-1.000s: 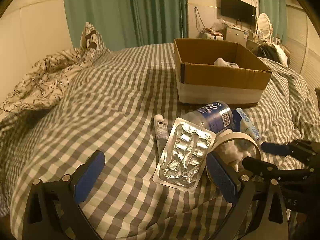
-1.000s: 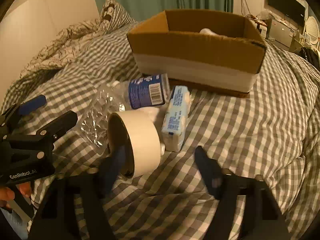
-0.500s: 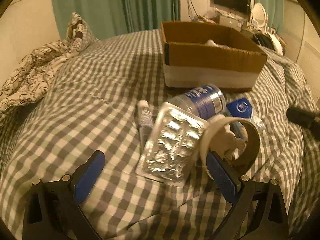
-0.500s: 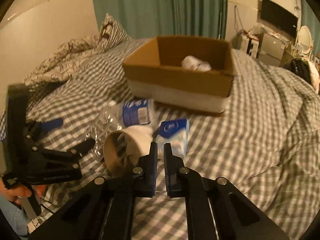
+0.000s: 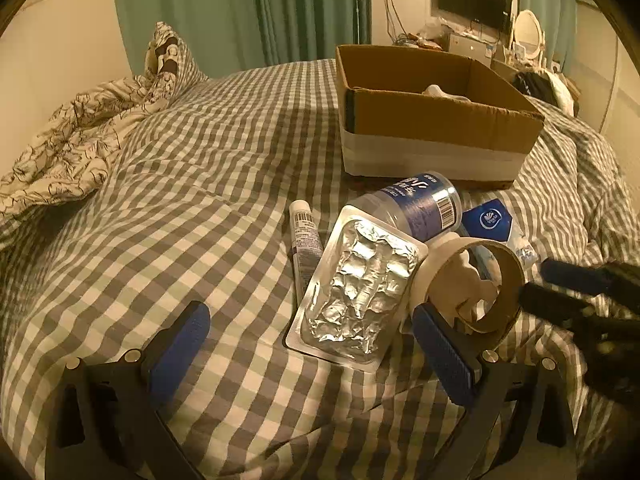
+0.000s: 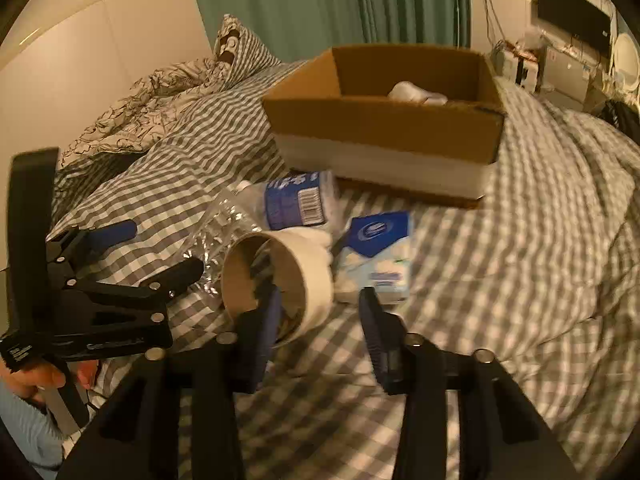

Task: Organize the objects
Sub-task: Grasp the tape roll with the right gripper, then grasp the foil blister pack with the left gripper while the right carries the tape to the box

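Note:
On the checked bed lie a foil blister pack (image 5: 360,288), a white tube (image 5: 306,240), a crushed plastic bottle with a blue label (image 5: 420,204), a blue tissue pack (image 6: 380,256) and a roll of tape (image 6: 284,280). My left gripper (image 5: 308,344) is open, its fingers either side of the blister pack's near end. My right gripper (image 6: 320,320) is open, its left finger inside the tape roll and its right finger outside the roll's wall. The tape roll (image 5: 476,284) also shows in the left wrist view, with the right gripper (image 5: 552,284) at it.
An open cardboard box (image 5: 432,120) stands behind the objects with a white item (image 6: 416,94) inside. A crumpled patterned blanket (image 5: 80,136) lies at the far left. Furniture and a television (image 5: 474,2) stand beyond the bed.
My right gripper was shut and held back; it has opened and moved forward over the tape roll's wall. My left gripper pulled back slightly and stayed open.

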`<action>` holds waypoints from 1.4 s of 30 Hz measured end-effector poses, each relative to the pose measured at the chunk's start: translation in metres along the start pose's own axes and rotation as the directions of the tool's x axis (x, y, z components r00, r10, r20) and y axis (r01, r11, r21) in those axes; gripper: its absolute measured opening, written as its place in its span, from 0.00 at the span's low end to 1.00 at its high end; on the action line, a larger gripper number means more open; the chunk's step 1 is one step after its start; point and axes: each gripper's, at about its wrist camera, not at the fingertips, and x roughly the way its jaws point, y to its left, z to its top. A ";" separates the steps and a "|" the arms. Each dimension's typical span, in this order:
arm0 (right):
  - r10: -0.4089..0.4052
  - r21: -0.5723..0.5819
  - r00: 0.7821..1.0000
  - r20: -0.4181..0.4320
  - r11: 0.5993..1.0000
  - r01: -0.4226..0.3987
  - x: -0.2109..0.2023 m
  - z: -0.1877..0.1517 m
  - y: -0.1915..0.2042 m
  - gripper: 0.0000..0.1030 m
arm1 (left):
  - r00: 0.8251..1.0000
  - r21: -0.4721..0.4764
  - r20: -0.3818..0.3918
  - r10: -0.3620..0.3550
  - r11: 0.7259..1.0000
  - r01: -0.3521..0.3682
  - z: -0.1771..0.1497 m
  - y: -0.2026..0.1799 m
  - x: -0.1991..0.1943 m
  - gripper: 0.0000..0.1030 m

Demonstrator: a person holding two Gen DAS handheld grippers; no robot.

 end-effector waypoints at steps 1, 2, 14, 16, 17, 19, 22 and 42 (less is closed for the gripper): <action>0.006 0.001 1.000 -0.010 1.000 -0.006 0.006 0.000 0.001 0.40 | 1.000 -0.006 -0.003 -0.005 1.000 0.005 0.000 0.002 0.001 1.00; 0.000 0.001 1.000 -0.020 1.000 0.000 0.012 0.000 0.002 0.40 | 1.000 -0.011 -0.004 -0.009 1.000 0.009 0.000 0.003 0.001 1.00; -0.107 -0.004 0.994 0.037 0.994 0.107 -0.002 0.007 -0.007 0.05 | 0.999 0.026 -0.039 -0.004 1.000 0.005 0.000 -0.006 0.011 1.00; -0.116 0.010 0.991 0.060 0.993 0.116 -0.014 0.011 -0.016 0.05 | 0.998 0.056 -0.067 -0.004 0.998 0.008 0.002 -0.014 0.018 1.00; -0.123 0.019 0.990 0.070 0.992 0.122 -0.018 0.013 -0.020 0.05 | 0.997 0.070 -0.081 -0.005 0.998 0.011 0.003 -0.018 0.023 1.00; -0.129 0.042 0.989 0.078 0.991 0.126 -0.023 0.014 -0.030 0.05 | 0.994 0.082 -0.109 -0.022 0.996 0.031 0.005 -0.025 0.034 1.00; -0.130 0.070 0.989 0.076 0.990 0.125 -0.026 0.011 -0.044 0.05 | 0.989 0.084 -0.143 -0.022 0.996 0.034 0.008 -0.032 0.052 1.00; -0.140 0.085 0.983 0.117 0.988 0.131 -0.061 0.005 -0.044 0.05 | 0.990 0.047 -0.052 -0.129 0.990 0.131 0.005 -0.030 -0.008 0.70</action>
